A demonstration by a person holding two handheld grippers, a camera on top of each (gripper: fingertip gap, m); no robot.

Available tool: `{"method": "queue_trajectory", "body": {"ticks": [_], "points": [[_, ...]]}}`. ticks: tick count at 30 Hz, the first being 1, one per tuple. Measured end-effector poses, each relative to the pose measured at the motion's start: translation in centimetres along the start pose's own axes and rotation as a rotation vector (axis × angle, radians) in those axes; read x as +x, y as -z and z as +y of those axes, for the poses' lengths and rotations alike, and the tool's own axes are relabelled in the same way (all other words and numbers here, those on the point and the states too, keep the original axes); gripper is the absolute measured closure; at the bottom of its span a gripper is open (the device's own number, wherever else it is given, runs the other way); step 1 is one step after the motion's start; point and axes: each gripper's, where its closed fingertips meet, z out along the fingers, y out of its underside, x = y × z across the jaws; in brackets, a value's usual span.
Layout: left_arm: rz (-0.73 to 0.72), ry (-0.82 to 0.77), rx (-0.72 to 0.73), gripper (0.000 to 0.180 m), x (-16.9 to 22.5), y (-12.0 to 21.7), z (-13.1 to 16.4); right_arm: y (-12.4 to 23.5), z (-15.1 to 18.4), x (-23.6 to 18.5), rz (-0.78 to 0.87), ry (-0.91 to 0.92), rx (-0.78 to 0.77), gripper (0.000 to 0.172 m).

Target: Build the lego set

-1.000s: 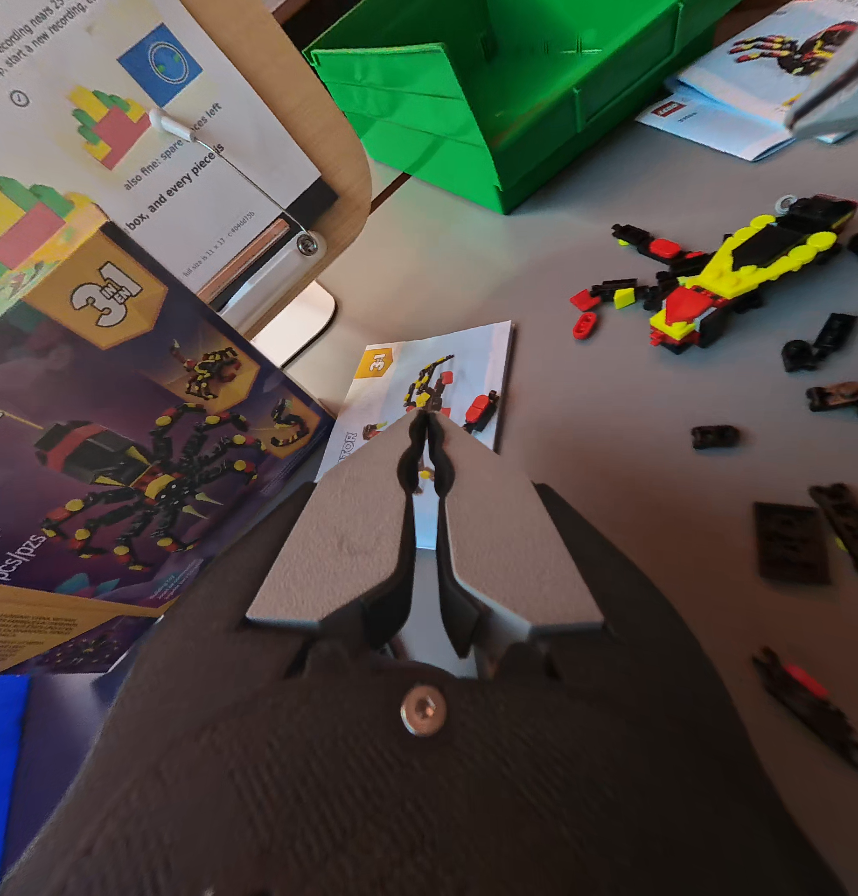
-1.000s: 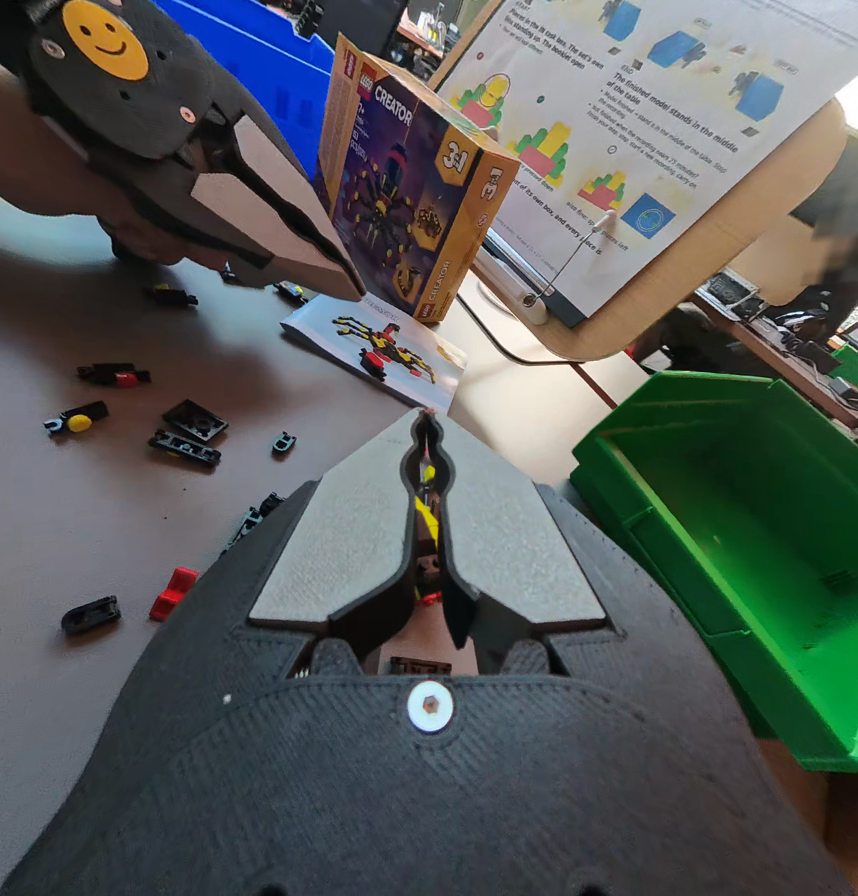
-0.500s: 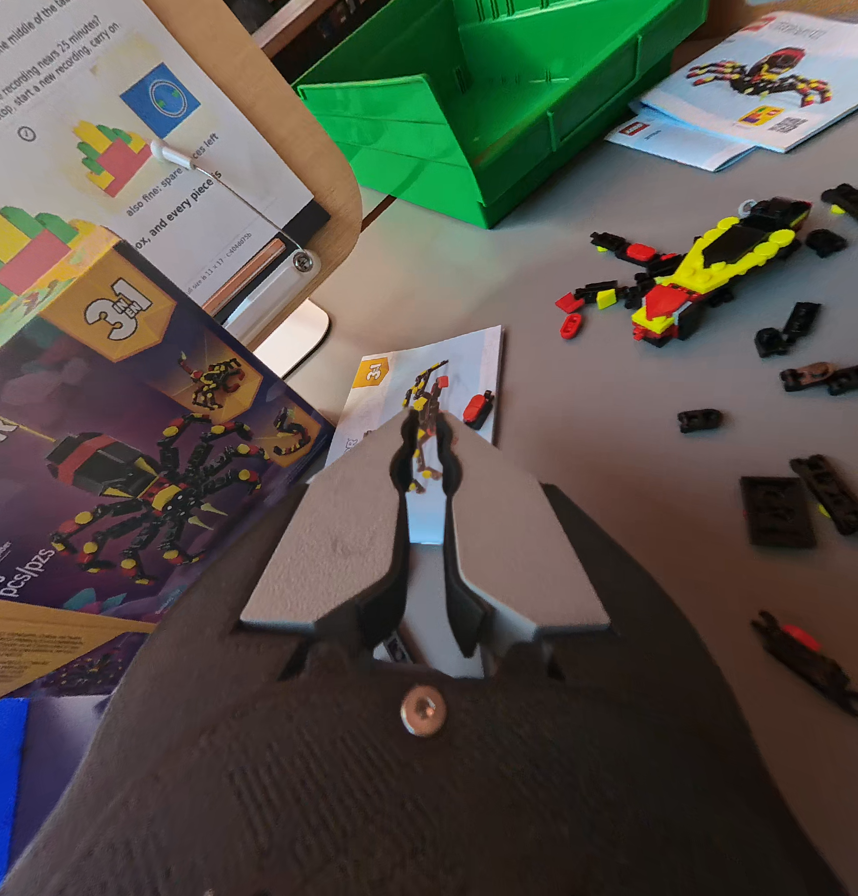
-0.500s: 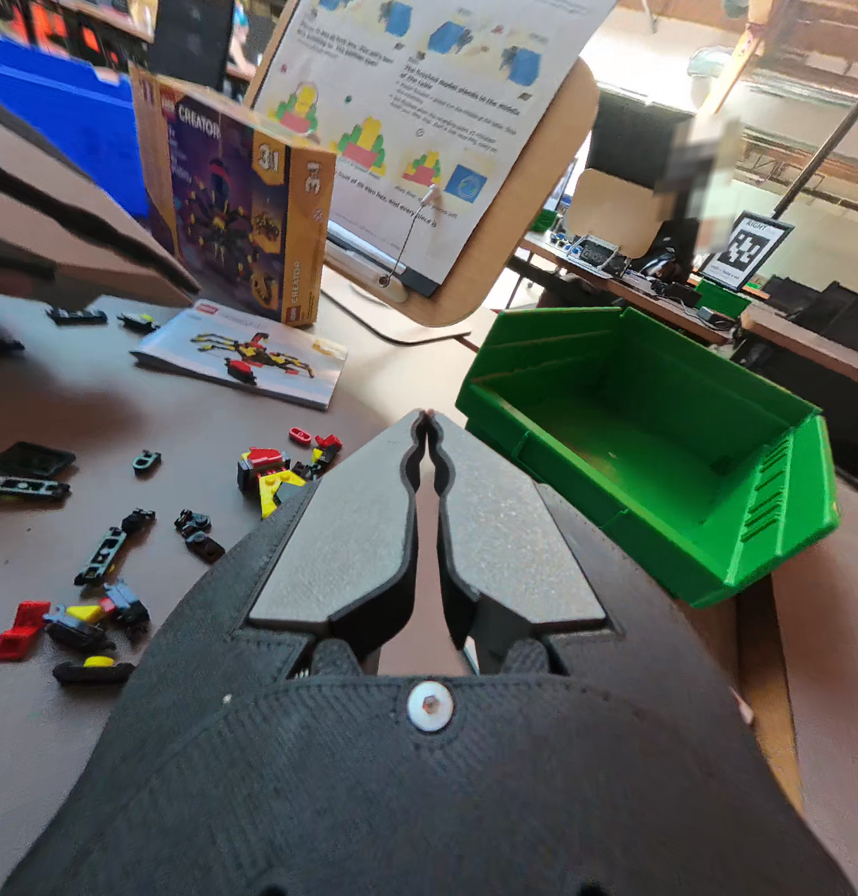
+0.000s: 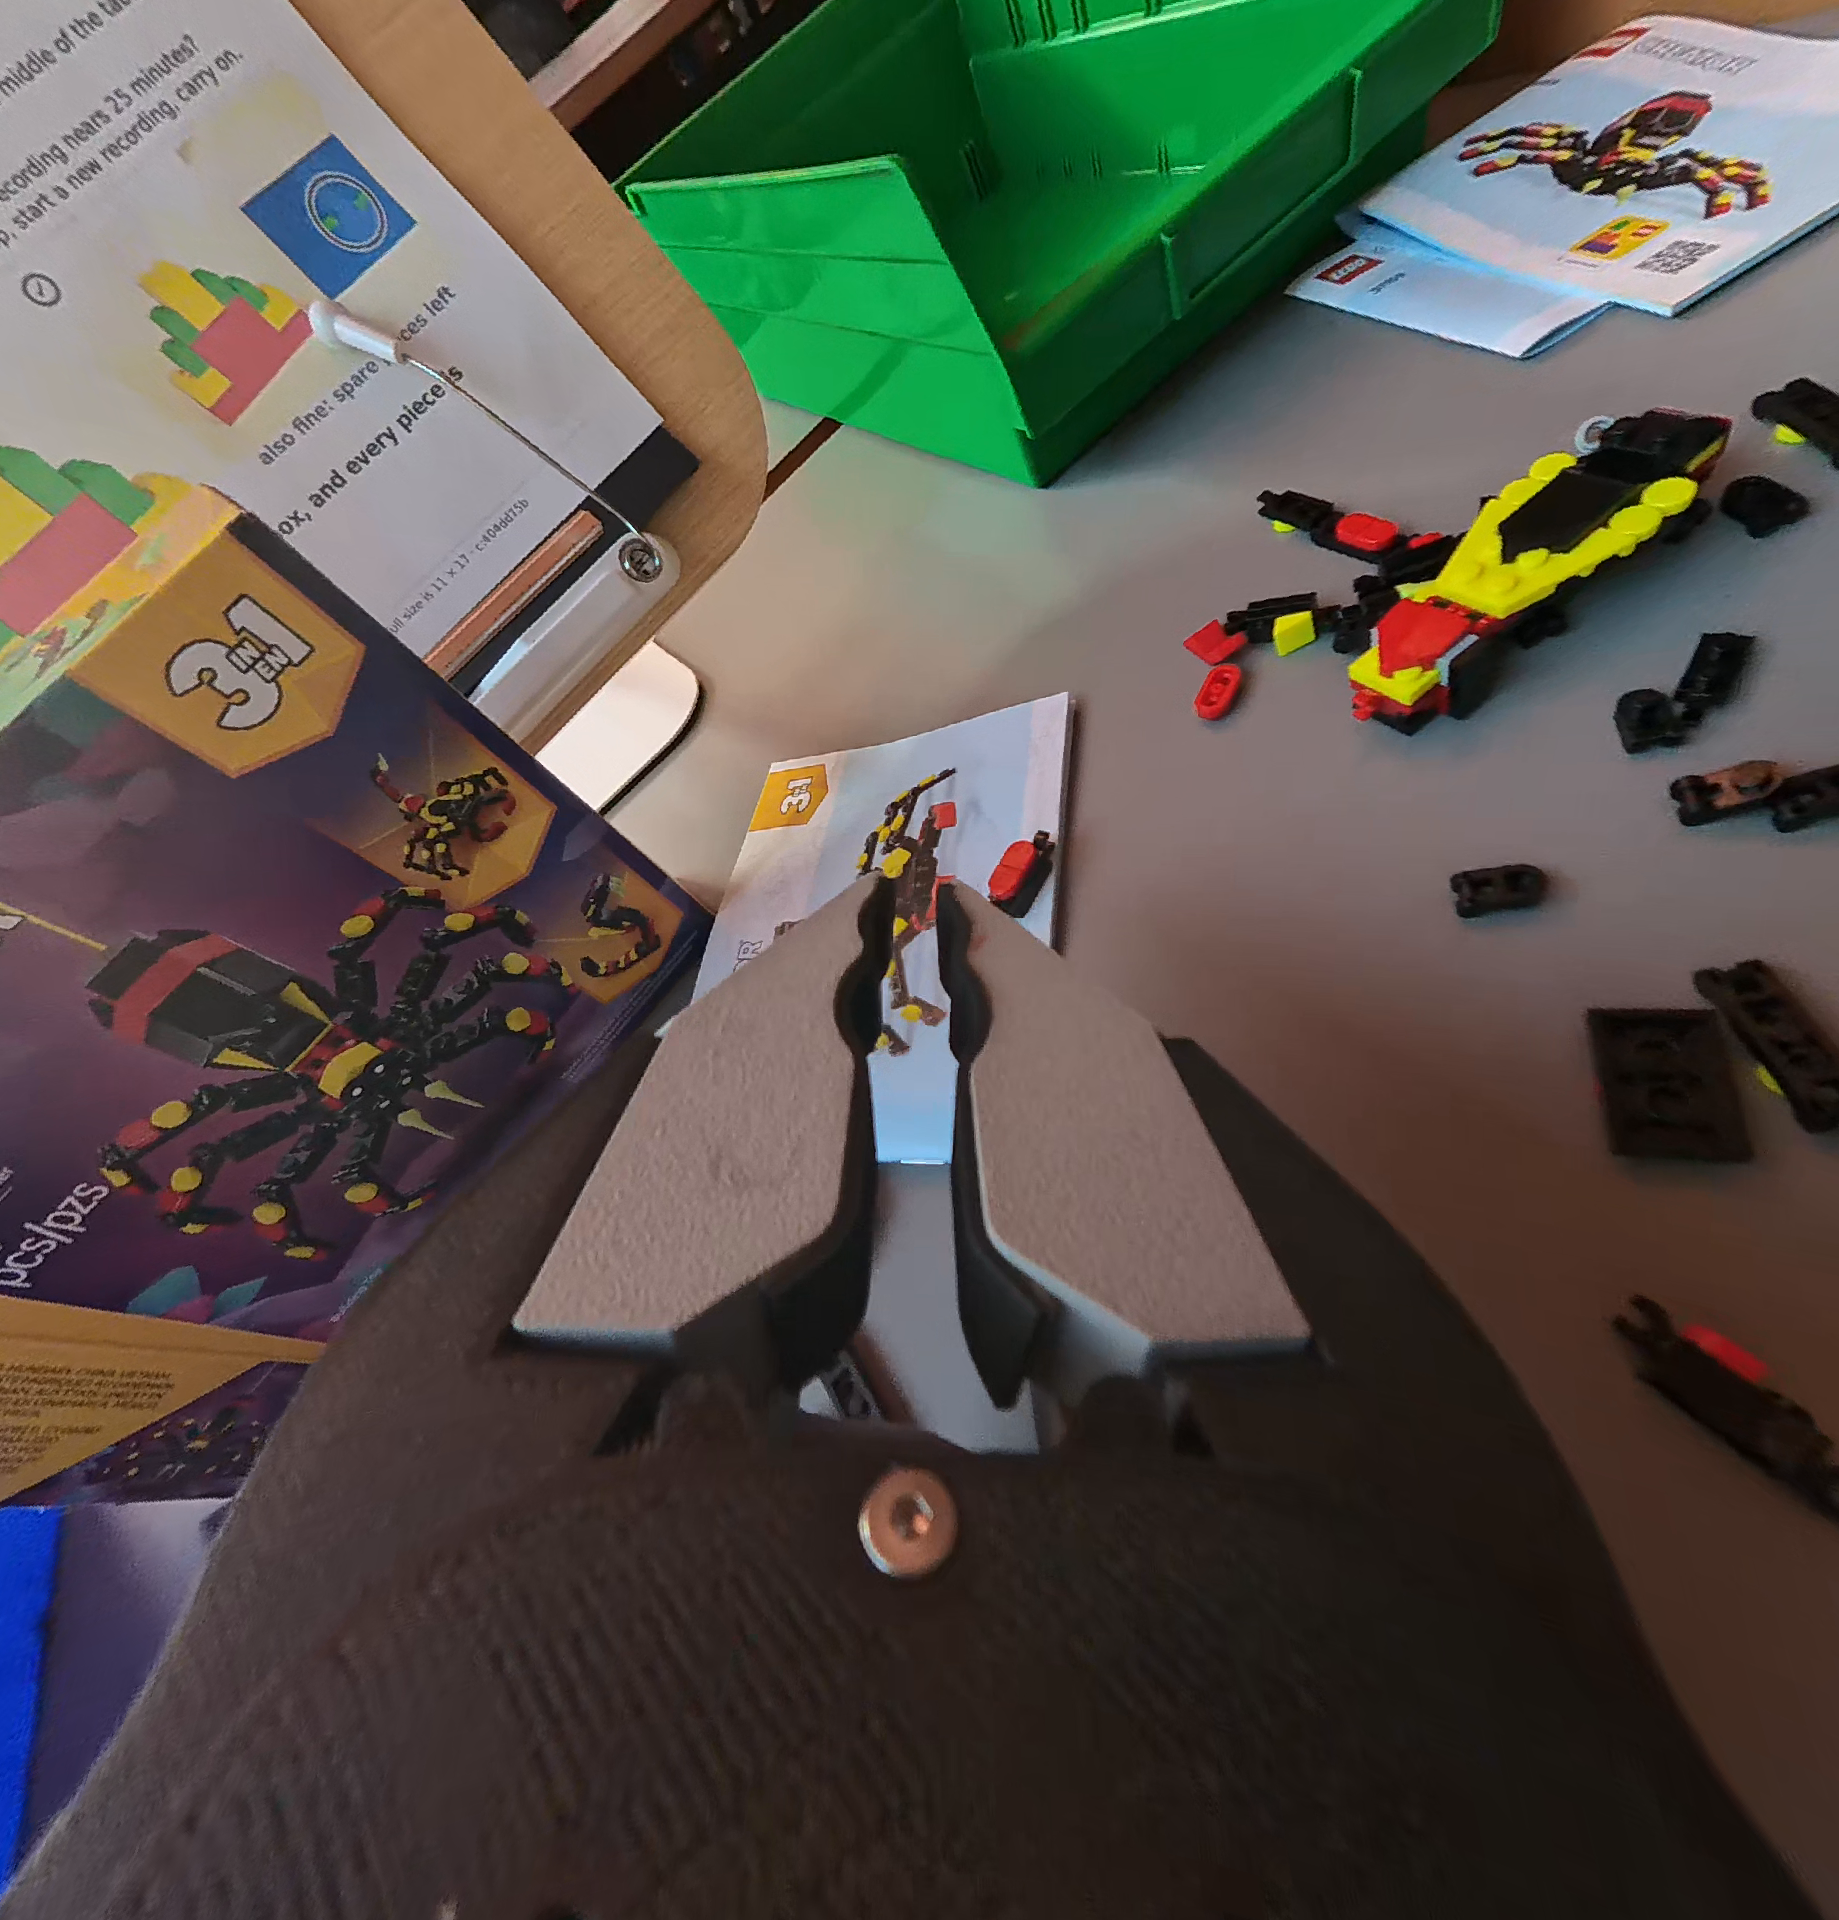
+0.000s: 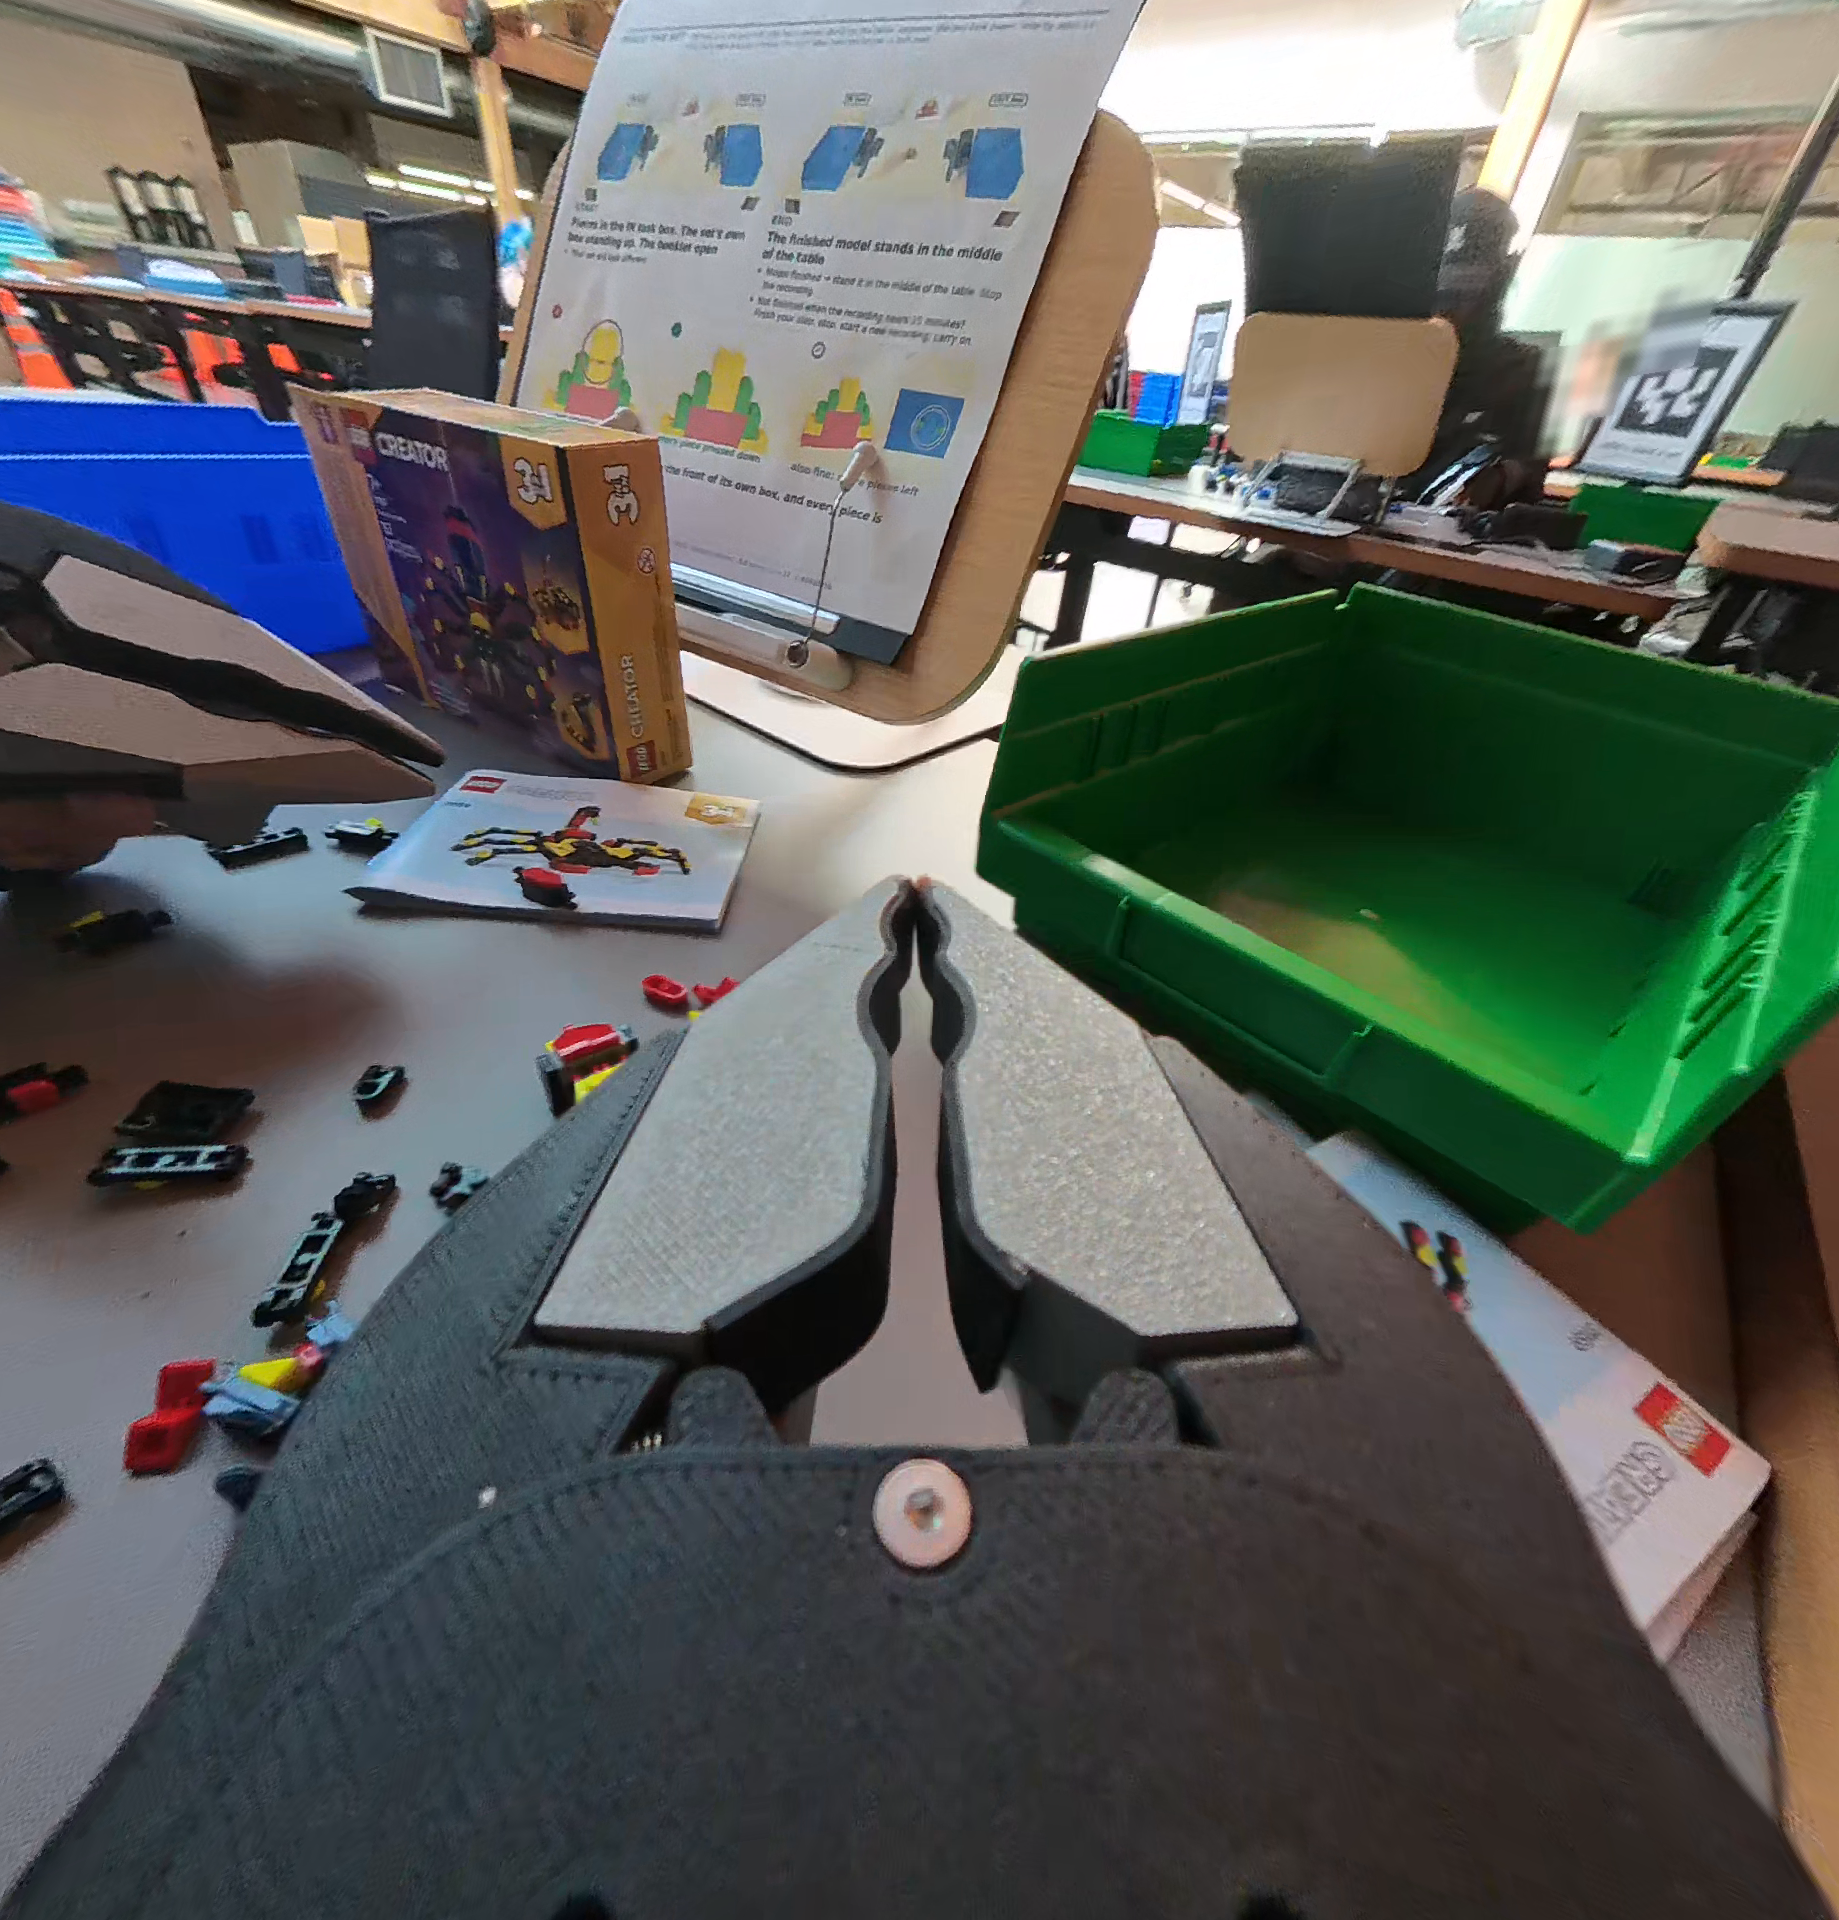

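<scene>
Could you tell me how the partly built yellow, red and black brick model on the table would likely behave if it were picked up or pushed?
The brick model looks stiff in its body but probably fragile: thin black limb pieces jut out and may snap off. It seems light, being small plastic. It lies flat on the table, so a push should slide rather than tip it.

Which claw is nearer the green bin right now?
Right. The right claw sits just beside the green bin's front wall; the left claw hovers farther off, by the toy box.

Booklet [image 5: 1008, 790] half hidden behind left claw [image 5: 910, 899]; toy box [image 5: 271, 935] cut off.
</scene>
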Motion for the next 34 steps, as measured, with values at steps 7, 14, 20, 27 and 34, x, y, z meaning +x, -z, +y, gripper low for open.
{"method": "queue_trajectory", "body": {"ticks": [7,14,20,27,34], "points": [[0.011,0.008,-0.006,0.174,0.0,0.0,0.1,-0.5,0.6,-1.7,-0.108,-0.042,-0.049,0.172],[0.138,0.145,-0.007,0.166,-1.2,1.9,-0.4,-0.7,0.8,-1.9,-0.117,-0.042,-0.066,0.172],[0.495,0.188,-0.028,0.159,2.5,5.6,-1.3,-0.8,0.9,-1.8,-0.119,-0.046,-0.076,0.172],[0.546,0.092,-0.124,0.157,3.0,6.8,1.3,-0.9,1.0,-1.9,-0.121,-0.037,-0.085,0.172],[0.616,0.027,-0.247,0.154,3.8,7.4,4.2,-0.8,0.9,-2.0,-0.127,-0.041,-0.077,0.172]]}}
